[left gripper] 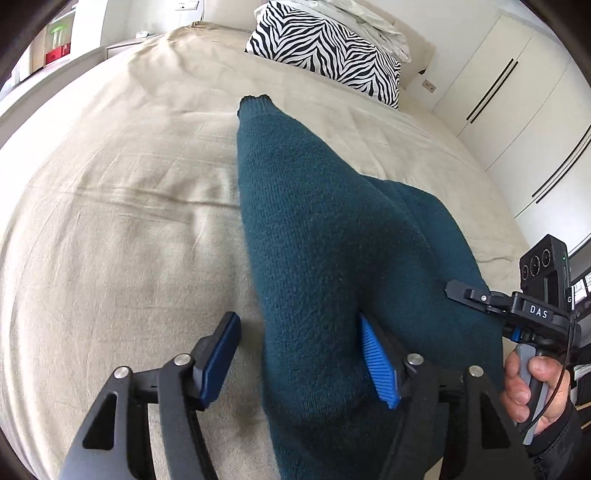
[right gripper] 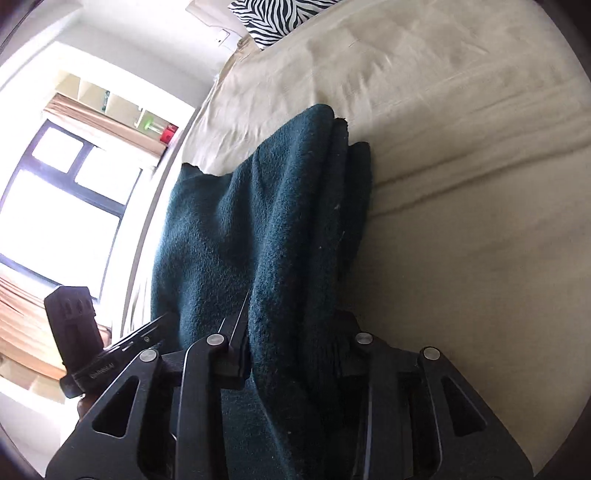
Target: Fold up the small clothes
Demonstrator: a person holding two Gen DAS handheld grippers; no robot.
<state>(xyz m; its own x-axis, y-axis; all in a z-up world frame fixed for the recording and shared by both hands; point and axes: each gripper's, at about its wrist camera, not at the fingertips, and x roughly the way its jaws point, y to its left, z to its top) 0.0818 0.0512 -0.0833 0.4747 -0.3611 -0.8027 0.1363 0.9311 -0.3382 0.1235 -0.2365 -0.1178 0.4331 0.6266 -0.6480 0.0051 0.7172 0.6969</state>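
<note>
while one teal sweater [left gripper: 314, 229] drapes, two tools, one zebra pillow [left gripper: 325, 48]

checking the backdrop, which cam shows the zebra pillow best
The left wrist view. There the zebra pillow lies nearly whole at the head of the bed, its stripes sharp, beyond the teal garment. The right wrist view catches only a cropped strip of it at the top edge.

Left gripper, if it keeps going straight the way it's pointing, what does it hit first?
Probably the teal sweater: the left gripper stands open with the knit already between its fingers, bunched ahead of them. Beyond lies the beige bedcover. Depth is hard to judge.
</note>
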